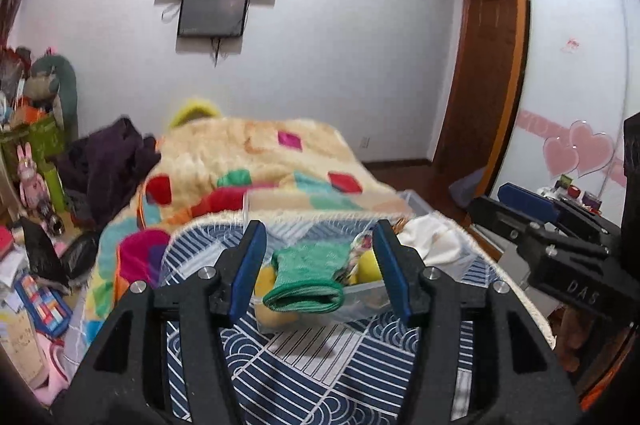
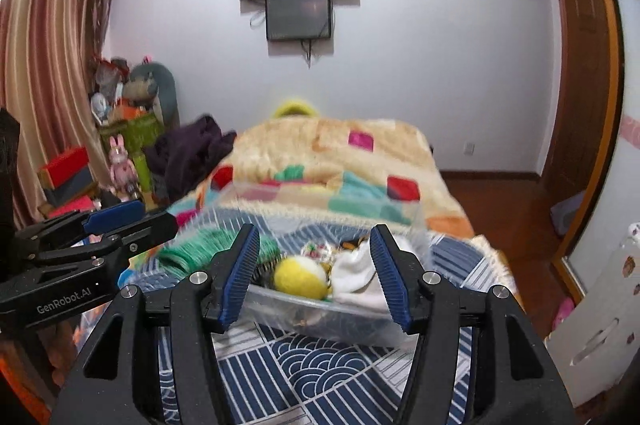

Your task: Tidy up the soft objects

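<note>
Both tongs wide apart, holding nothing: left tongs [image 1: 320, 267] w/ green sock [image 1: 308, 279] between its tips, right tongs [image 2: 314, 275] framing yellow ball [image 2: 301, 277] & white cloth [image 2: 356, 277] in clear bin [image 2: 320, 317] on bed.

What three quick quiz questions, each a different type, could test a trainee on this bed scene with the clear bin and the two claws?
1. True or false: the green sock hangs over the rim of the clear bin.
2. Multiple choice: the yellow ball is A) on the floor, B) inside the bin, C) held by the right claw.
3. Fill in: the left claw and the right claw both stand ____.

Key: 1 true; 2 B; 3 open.
</note>
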Action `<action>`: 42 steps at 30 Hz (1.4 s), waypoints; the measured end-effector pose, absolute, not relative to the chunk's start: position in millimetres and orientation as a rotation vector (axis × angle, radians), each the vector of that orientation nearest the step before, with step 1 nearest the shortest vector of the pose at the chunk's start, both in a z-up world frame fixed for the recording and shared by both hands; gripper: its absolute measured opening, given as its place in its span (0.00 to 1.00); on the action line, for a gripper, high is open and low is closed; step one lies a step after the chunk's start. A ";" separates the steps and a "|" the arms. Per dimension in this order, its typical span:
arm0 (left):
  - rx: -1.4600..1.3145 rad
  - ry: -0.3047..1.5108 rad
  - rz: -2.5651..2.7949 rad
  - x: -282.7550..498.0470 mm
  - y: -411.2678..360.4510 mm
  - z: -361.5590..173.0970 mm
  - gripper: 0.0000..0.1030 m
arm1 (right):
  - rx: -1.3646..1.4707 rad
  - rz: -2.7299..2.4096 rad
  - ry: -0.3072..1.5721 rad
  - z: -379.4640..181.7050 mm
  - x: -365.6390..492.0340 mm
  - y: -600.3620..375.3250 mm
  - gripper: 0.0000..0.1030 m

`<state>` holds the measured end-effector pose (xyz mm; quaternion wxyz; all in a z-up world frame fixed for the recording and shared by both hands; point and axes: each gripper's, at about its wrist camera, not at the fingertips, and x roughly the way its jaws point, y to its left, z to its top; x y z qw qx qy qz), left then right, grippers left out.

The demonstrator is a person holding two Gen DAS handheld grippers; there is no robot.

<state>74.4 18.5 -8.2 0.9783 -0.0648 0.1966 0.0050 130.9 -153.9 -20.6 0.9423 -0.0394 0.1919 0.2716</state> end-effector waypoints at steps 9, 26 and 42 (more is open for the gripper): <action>-0.092 0.276 -0.014 31.7 1.3 25.2 0.71 | -0.021 0.547 0.258 8.7 98.6 -180.2 0.68; -0.085 0.217 -0.002 6.8 -4.0 31.8 0.96 | -0.019 0.521 0.176 7.8 76.4 -187.7 1.00; -0.057 0.212 0.004 2.9 -11.5 29.0 0.98 | -0.020 0.530 0.179 5.7 70.1 -188.1 1.00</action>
